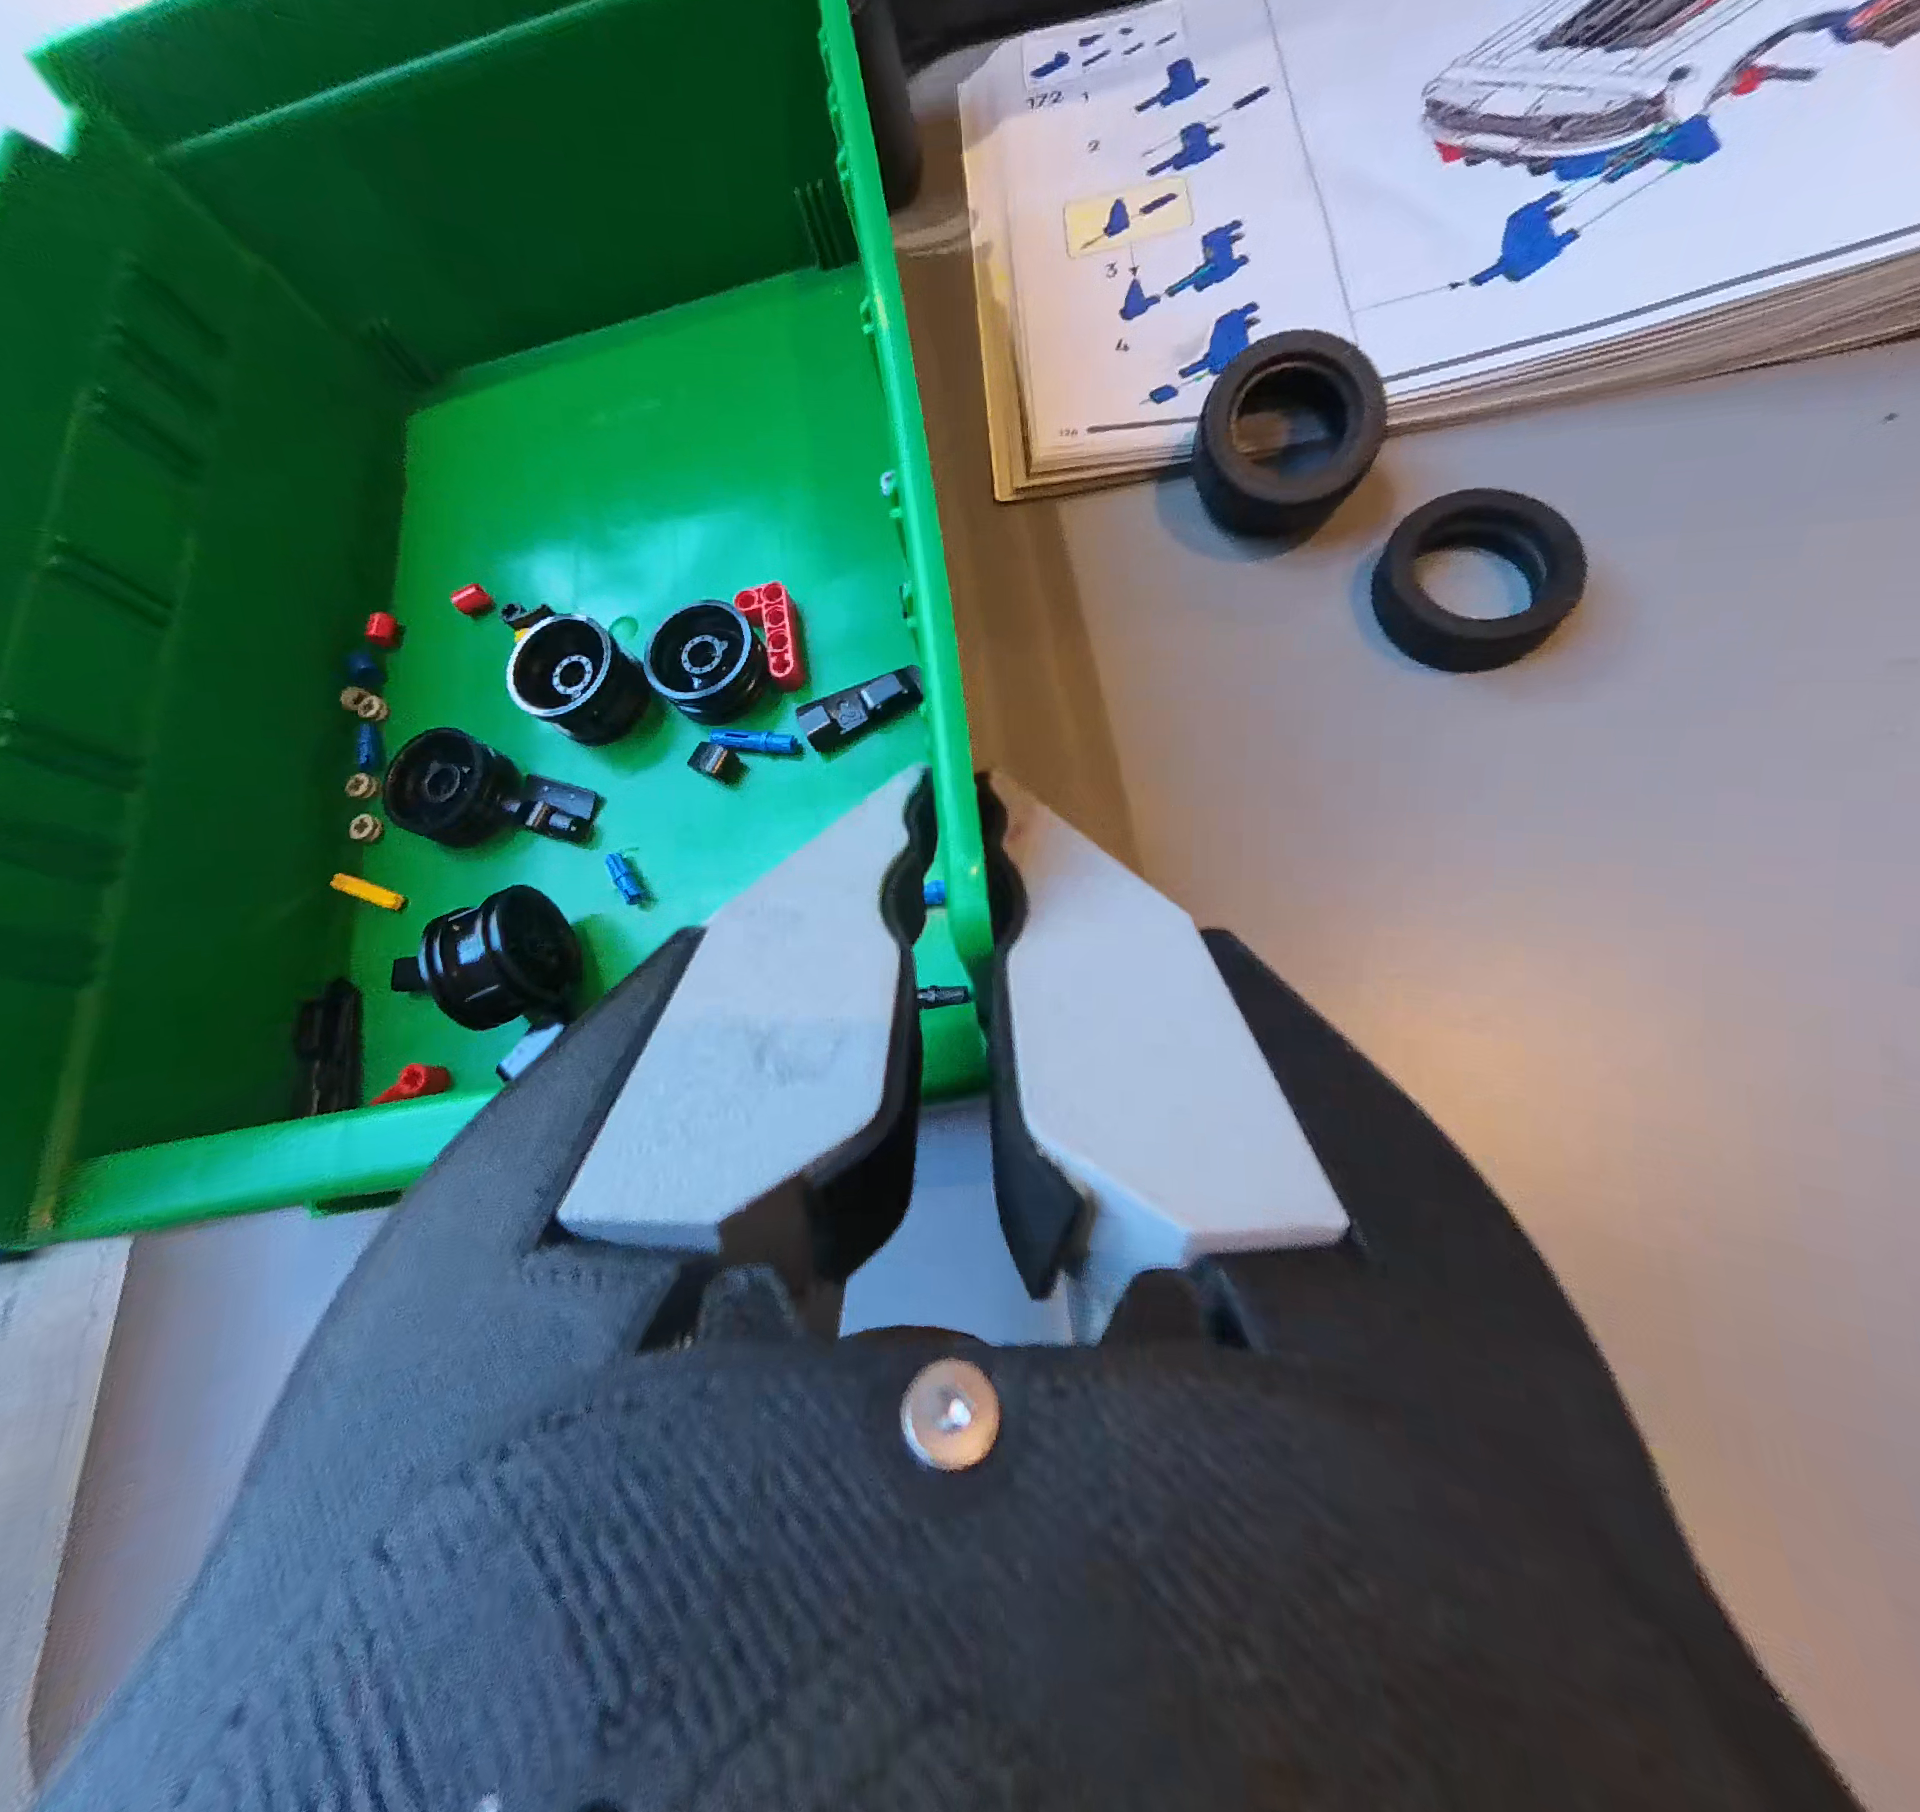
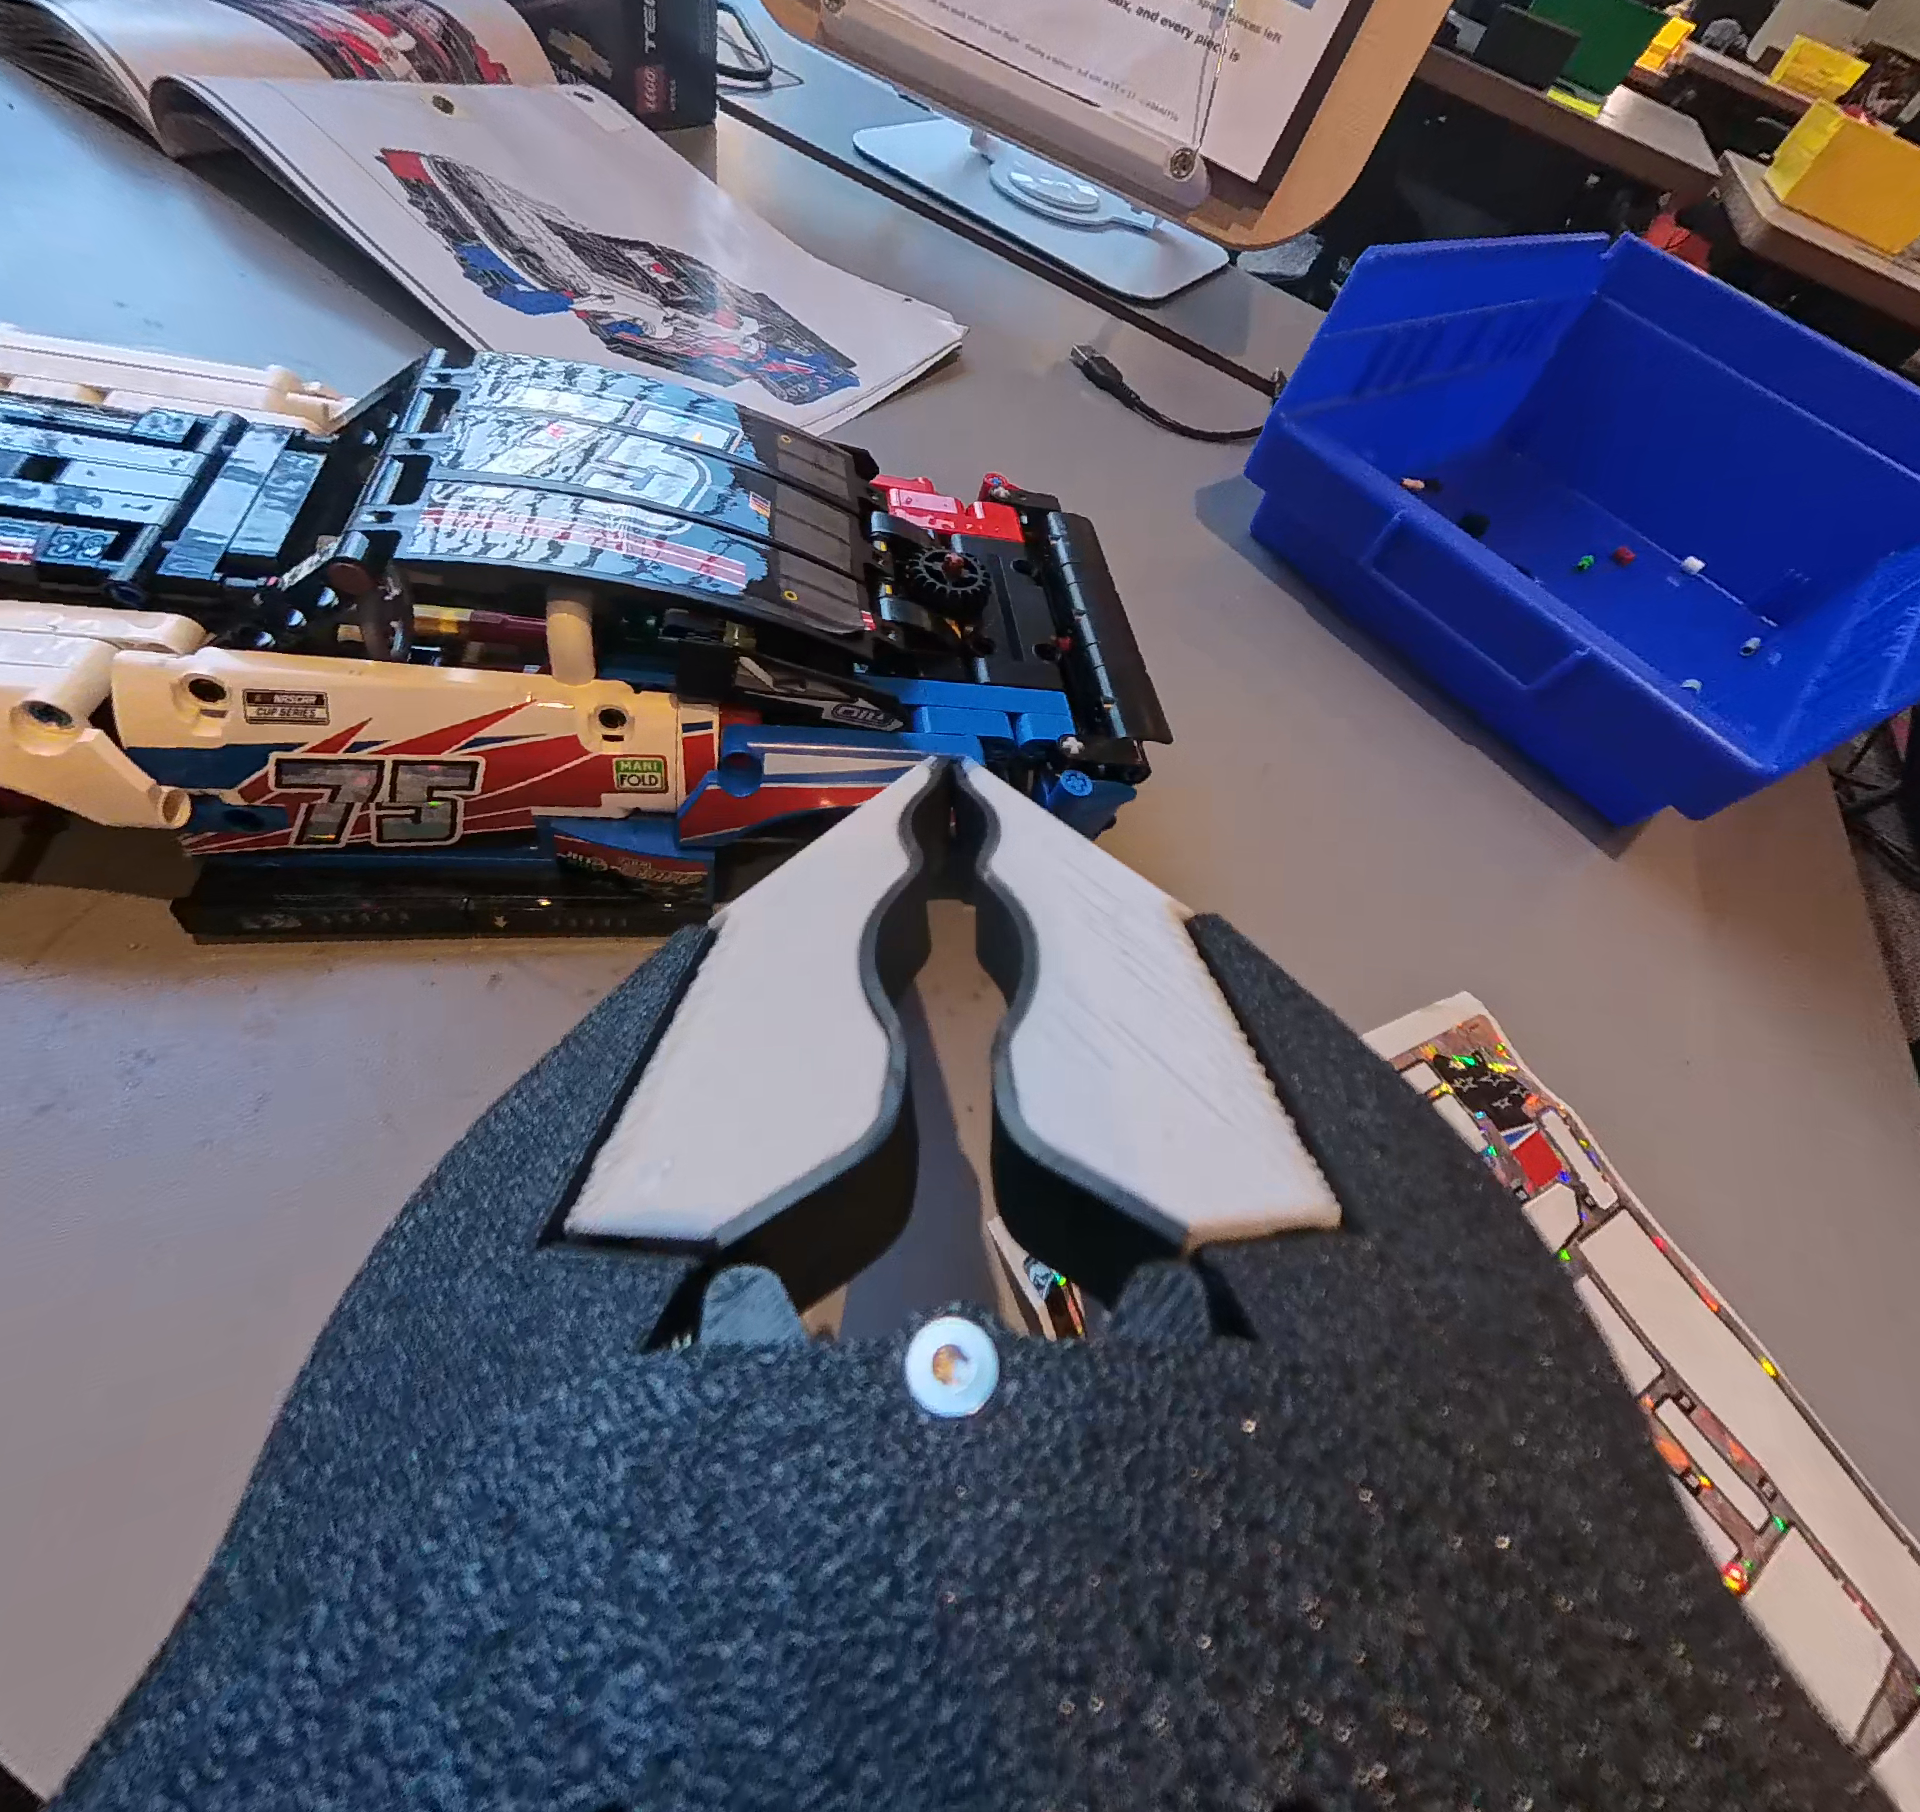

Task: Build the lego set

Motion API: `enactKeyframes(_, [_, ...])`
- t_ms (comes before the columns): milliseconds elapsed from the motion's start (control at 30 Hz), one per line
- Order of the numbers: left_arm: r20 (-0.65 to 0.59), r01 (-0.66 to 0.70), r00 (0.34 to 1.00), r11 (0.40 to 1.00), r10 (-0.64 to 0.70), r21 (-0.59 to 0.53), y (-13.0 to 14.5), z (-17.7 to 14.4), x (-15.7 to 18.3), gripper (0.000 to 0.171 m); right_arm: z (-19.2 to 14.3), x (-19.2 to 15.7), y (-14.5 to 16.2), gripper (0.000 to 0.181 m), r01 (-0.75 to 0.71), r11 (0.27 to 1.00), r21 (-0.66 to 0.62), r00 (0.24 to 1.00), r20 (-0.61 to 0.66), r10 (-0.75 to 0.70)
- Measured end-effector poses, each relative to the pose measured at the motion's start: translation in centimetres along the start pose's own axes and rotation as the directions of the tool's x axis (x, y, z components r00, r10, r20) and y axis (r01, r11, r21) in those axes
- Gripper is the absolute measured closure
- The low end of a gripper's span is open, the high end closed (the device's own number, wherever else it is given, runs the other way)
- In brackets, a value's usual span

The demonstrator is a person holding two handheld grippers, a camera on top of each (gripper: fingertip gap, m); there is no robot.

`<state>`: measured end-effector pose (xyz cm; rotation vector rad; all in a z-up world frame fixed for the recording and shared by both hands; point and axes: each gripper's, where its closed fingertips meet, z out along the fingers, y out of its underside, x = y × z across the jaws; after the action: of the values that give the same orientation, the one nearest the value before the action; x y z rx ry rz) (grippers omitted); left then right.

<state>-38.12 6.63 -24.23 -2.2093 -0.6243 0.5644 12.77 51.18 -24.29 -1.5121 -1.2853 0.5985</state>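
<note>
I am clamping my left tool point(image 1: 951, 806) on the stiff, light bin point(image 1: 665, 474) wall, my right tool point(image 2: 951, 775) closing empty near the fragile car point(image 2: 582, 640).

Surface point(image 2: 1455, 983): smooth grey top, matte, lit warm orange at one patch in the left wrist view. Monitor stand point(image 2: 1049, 193): flat silver base at the far edge, beneath a wood-framed board point(image 2: 1340, 131) bearing a printed sheet. Black cable point(image 2: 1164, 412): lies loose near the stand. Background desks point(image 2: 1621, 121): dim, carrying yellow bins point(image 2: 1849, 173) and a green bin point(image 2: 1600, 27).
</note>
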Motion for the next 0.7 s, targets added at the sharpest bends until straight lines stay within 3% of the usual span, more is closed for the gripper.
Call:
enactKeyframes(200, [-0.028, -0.005, 1.000, 1.000, 0.006, 0.026, 0.8, -1.4, 1.3, 0.167, 0.0, 0.0, -0.1, 0.181, 0.001, 1.000, 0.006, 1.000, 0.001, -0.001])
enactKeyframes(333, [-0.073, 0.071, 0.995, 0.995, -0.065, 0.076, 0.7, -3.0, 2.4, 0.137, 0.0, -0.1, 0.0, 0.181, -0.002, 1.000, 0.002, 1.000, 0.005, 0.002])
enactKeyframes(467, [-0.060, 0.051, 0.997, 0.989, -0.043, 0.138, -0.6, -4.9, 3.0, 0.131, 0.0, -0.1, 0.0, 0.181, 0.004, 1.000, -0.003, 1.000, 0.003, -0.004])
enactKeyframes(567, [-0.075, 0.064, 0.996, 0.985, -0.053, 0.159, -1.7, -5.4, 3.7, 0.115, 0.0, 0.1, 0.0, 0.181, -0.001, 1.000, -0.002, 1.000, -0.005, 0.001])
enactKeyframes(700, [-0.070, 0.061, 0.996, 0.979, -0.048, 0.196, -2.5, -5.4, 3.9, 0.113, 0.0, 0.4, 0.0, 0.181, -0.017, 1.000, 0.003, 1.000, -0.019, 0.017])
